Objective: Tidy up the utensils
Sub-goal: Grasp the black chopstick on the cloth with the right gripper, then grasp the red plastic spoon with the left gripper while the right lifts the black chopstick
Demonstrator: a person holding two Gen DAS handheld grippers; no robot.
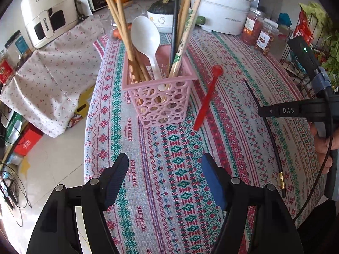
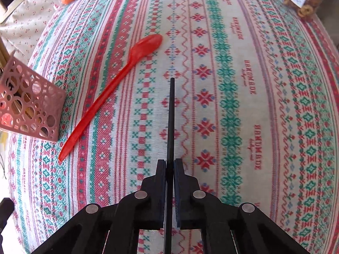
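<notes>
On "HANDMADE" tablecloth [image 2: 250, 97]: right gripper [image 2: 169, 165] jaws clamped on black chopstick [image 2: 171, 114], left gripper [image 1: 165, 175] jaws apart.

surface: patterned tablecloth [image 2: 211, 63] | on it: pink basket [image 1: 161, 97], red spoon [image 2: 101, 99], white pot [image 1: 224, 10], jars [image 1: 254, 26]

Daylit room: pale tiled floor [image 1: 53, 165], patterned tablecloth [image 1: 180, 169] over the table, floral cloth [image 1: 53, 80] beside it.

"HANDMADE" on tablecloth [image 2: 250, 97]; "DAS" on right gripper [image 1: 275, 111]; "CHANGHONG" on air fryer [image 1: 48, 12].
</notes>
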